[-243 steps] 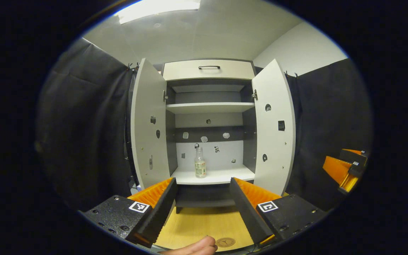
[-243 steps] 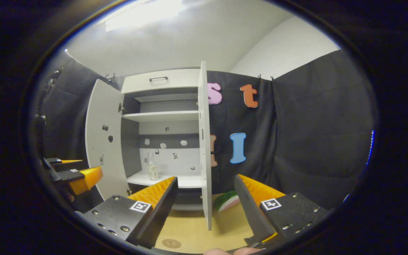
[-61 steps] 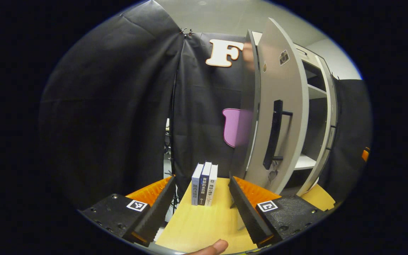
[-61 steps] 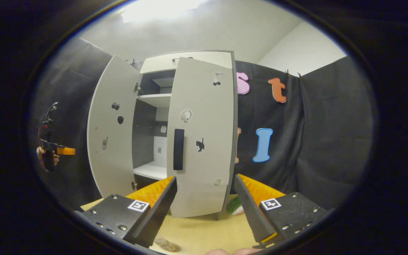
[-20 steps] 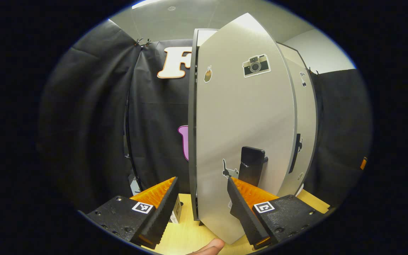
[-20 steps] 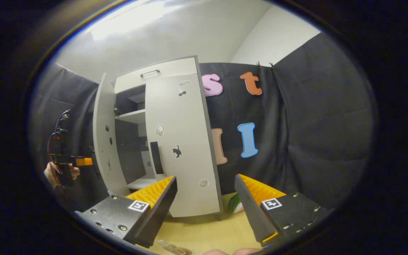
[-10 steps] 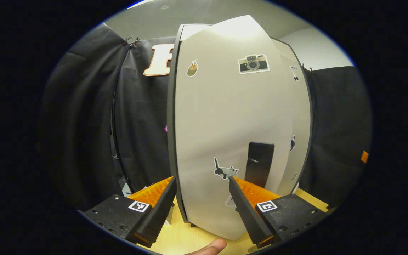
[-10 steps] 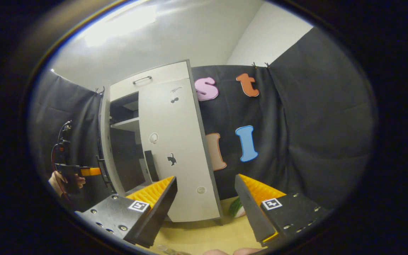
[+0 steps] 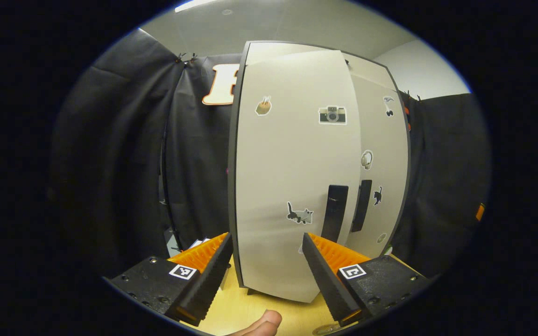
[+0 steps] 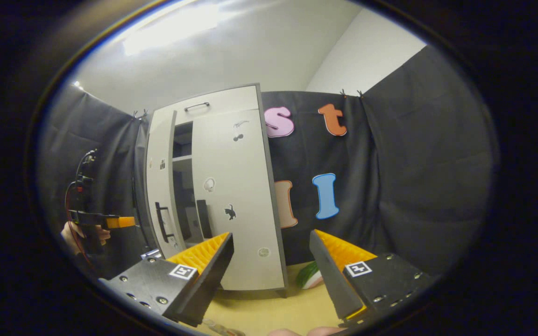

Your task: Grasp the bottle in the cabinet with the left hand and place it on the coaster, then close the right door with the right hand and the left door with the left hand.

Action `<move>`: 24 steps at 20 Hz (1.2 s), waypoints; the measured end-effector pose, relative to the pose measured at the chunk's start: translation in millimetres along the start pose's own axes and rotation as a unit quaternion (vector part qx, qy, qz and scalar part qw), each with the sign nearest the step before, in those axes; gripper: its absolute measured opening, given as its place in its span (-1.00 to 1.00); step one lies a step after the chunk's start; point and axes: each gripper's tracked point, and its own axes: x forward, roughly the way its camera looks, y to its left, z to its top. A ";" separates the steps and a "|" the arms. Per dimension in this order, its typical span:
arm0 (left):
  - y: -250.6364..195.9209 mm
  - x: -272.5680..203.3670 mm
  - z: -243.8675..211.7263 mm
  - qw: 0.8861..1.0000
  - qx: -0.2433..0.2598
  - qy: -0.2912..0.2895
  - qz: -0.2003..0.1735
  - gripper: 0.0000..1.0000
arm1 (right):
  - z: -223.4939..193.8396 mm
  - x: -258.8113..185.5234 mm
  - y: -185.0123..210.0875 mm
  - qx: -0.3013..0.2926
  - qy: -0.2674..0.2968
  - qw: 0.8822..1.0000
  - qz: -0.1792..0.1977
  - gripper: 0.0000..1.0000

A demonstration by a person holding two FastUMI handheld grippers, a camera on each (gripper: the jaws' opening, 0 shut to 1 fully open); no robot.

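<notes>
Left gripper spread empty before pale sticker-dotted left cabinet door, still ajar; may rebound if shoved hard.

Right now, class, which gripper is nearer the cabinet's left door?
Left. The left gripper sits right in front of the left door, which looms between its open fingers. The right gripper hangs farther back, facing the right door.
</notes>
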 end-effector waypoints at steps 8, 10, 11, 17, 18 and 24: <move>-27.1 -106.1 42.8 0.999 -0.016 -0.028 -0.008 0.89 | 61.4 -55.4 37.5 -0.021 -0.048 0.999 0.006 0.99; -34.8 -123.9 51.1 0.999 -0.027 -0.033 -0.014 0.86 | 67.2 -65.9 48.7 0.002 -0.051 0.999 0.006 0.98; -36.7 -131.0 54.6 0.999 -0.029 -0.033 -0.015 0.86 | 74.6 -69.4 52.5 0.011 -0.056 0.998 0.006 0.93; -46.4 -152.7 53.2 0.998 -0.035 -0.025 -0.035 0.93 | 88.4 -78.7 70.7 0.009 -0.078 0.997 0.020 0.98; -42.8 -154.3 52.4 0.999 -0.021 -0.028 -0.031 0.86 | 87.4 -76.7 70.5 0.004 -0.079 0.997 0.018 0.98; -36.1 -157.8 34.0 0.999 0.007 -0.026 -0.031 0.93 | 61.5 -64.1 73.9 -0.039 -0.061 0.997 0.007 0.93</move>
